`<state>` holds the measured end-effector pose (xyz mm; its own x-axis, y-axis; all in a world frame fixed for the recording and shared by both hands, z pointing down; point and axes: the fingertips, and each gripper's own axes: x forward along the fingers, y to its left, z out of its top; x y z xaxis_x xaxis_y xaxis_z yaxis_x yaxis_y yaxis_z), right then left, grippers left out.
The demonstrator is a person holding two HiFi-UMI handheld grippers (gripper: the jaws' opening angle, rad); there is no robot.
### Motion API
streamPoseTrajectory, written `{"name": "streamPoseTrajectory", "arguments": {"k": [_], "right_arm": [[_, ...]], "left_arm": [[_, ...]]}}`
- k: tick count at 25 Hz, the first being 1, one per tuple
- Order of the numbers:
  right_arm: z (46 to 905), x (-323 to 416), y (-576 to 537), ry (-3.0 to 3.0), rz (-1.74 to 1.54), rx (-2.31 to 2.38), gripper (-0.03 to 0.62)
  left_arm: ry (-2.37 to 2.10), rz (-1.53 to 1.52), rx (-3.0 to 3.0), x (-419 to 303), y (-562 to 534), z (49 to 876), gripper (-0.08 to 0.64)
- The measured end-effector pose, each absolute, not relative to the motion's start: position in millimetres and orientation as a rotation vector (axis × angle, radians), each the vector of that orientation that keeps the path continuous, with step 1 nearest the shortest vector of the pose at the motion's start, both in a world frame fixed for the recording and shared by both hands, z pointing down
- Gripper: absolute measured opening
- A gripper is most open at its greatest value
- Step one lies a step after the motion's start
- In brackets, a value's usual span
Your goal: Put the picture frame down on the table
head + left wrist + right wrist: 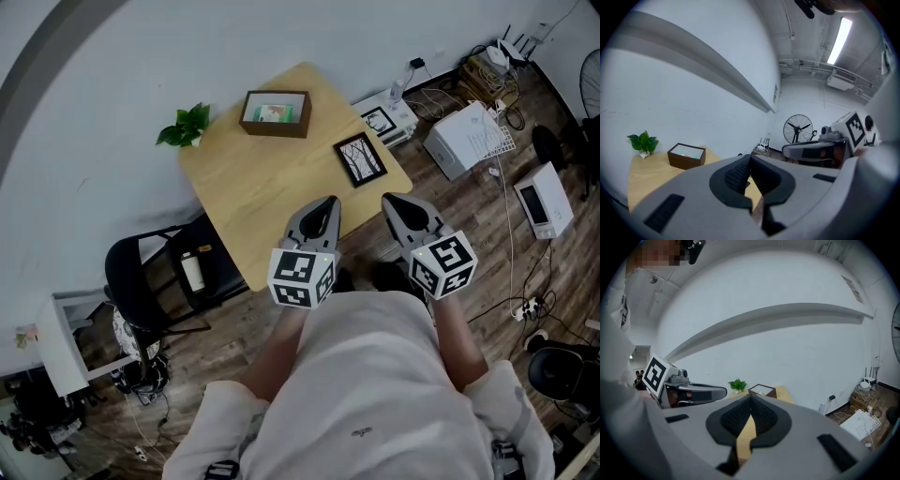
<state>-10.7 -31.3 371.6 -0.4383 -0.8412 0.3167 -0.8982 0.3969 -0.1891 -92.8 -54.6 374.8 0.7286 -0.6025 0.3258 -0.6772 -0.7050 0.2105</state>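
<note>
Black picture frame (360, 158) lay flat at the right edge of the table (251, 192); my left gripper (328, 202) and right gripper (390, 200) sat pressed together, empty. Placing looked done; I'd back off next.

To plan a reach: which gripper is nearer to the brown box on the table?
Left. The left gripper hangs over the table's near edge, short of the brown box; the right gripper is farther right.

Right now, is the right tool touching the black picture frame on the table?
Apart. The head view shows a strip of bare table between the picture frame and the right tool's closed tip.
</note>
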Motion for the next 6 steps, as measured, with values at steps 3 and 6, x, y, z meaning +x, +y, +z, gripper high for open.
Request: {"name": "streamPoseTrajectory", "arguments": {"k": [3,6], "right_arm": [[370.7,-9.9,-34.5,-2.479,0.5,1.56,0.0],[369.9,-8.9,-37.6,-2.479,0.5,1.561,0.0]], "left_arm": [[-0.996,0.334,2.621,-91.1,-57.2,373.7,0.008],[-0.994,0.335,2.626,-89.0,-60.0,372.7,0.008]]}}
